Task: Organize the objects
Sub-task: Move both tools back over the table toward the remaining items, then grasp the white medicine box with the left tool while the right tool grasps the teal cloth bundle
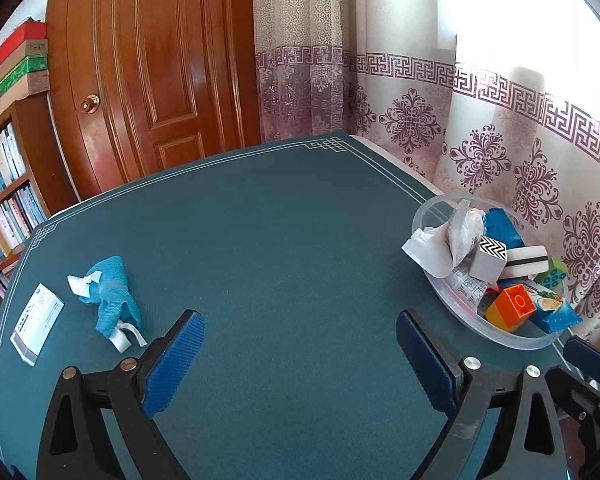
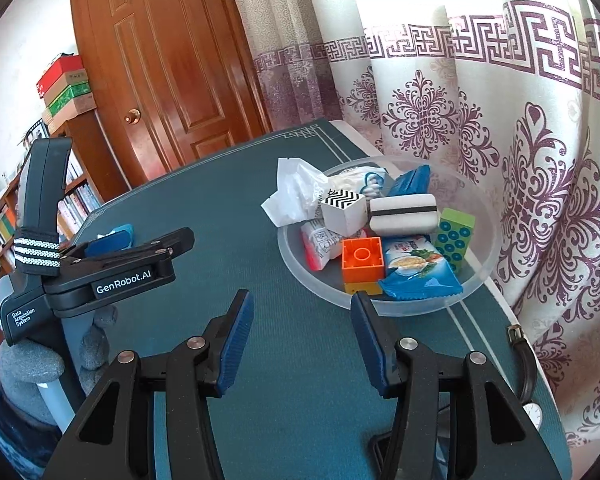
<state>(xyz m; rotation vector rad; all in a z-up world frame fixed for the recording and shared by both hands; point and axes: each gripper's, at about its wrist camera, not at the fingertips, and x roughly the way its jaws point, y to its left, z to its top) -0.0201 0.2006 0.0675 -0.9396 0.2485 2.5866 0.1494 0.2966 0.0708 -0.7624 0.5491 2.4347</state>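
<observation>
A clear plastic bowl (image 1: 432, 216) (image 2: 478, 272) at the table's right edge holds several items: an orange brick (image 2: 362, 260), a blue snack packet (image 2: 418, 270), a chevron cube (image 2: 344, 210), a white sponge (image 2: 402, 214), a green block (image 2: 454, 240) and white wrappers. A blue cloth (image 1: 112, 296) and a white card (image 1: 36, 324) lie on the left of the green mat. My left gripper (image 1: 298, 330) is open and empty over the mat. My right gripper (image 2: 300, 314) is open and empty, just short of the bowl.
The left gripper's body (image 2: 100, 268) shows at the left of the right wrist view. A wristwatch (image 2: 530, 384) lies at the table's right edge. Patterned curtains (image 2: 540, 160) hang behind the bowl. A wooden door (image 1: 148, 72) and a bookshelf (image 1: 8, 200) stand beyond the table.
</observation>
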